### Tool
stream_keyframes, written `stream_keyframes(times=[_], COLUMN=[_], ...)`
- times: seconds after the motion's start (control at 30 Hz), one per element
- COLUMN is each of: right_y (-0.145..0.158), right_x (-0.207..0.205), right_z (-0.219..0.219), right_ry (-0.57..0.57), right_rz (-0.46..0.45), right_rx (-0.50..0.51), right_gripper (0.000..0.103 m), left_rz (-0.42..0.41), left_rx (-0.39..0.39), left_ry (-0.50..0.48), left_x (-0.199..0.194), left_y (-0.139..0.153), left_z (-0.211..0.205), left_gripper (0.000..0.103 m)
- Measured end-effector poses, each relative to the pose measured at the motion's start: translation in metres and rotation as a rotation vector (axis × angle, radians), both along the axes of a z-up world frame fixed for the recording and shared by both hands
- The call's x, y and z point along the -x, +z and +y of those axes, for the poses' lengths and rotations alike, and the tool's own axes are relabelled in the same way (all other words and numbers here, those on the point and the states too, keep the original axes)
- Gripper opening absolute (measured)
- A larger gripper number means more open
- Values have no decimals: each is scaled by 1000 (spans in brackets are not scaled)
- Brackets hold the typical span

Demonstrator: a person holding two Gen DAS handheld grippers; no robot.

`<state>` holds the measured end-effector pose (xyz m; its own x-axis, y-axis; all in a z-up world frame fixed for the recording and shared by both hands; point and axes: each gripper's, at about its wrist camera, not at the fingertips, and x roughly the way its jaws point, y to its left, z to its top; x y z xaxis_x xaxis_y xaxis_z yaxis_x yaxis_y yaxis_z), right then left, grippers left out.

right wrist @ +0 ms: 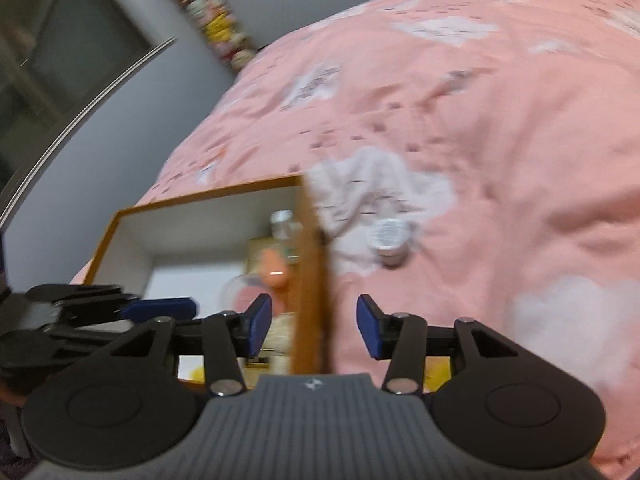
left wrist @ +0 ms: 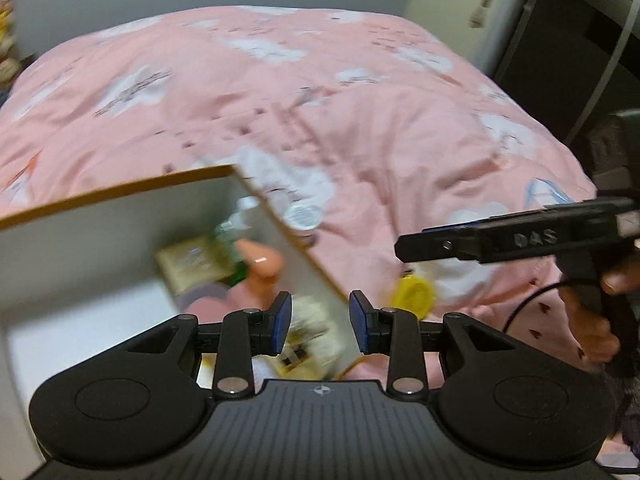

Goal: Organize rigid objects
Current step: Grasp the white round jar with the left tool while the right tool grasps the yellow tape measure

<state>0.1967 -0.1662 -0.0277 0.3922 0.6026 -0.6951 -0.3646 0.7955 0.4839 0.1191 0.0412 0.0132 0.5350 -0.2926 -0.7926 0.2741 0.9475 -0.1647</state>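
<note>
Holding small items (left wrist: 208, 264), white-lined box (left wrist: 80, 248), pink bedding (left wrist: 320, 100)

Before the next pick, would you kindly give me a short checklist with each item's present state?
1. Left tongs empty: ok, nothing between the pads.
2. Right tongs empty: ok, apart, straddling the box wall without touching it.
3. Silver-lidded jar still outside the box: ok, lying free on the bedspread.
4. Yellow round item outside the box: ok.
5. Room left in the box: ok.
6. Sharpness: not ok, blurred.
</note>
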Motion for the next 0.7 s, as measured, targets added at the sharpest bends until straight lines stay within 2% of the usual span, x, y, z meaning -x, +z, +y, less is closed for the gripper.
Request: stream_keyframes(times=[0.2,0.4,0.53,0.7], right_y=[-24,-65,-82,-99], right_x=[4,-1,-7,-15], right_z=[-36,-38,-35,-37], right_ry=[-101,-91,-83,-74], right_rz=[44,96,86,124], right_rx=[74,195,277,294], right_gripper=[47,46,42,33], left_rz=[-5,7,22,29], left_rx=[-30,-82,-91,-111], left_ry=[-85,-131,-143,-155], left_x=[-8,-18,-23,-28], left_y=[-10,-21,-24,-27], left_z=[-31,-48,-53,-57], left_gripper=[38,38,39,38])
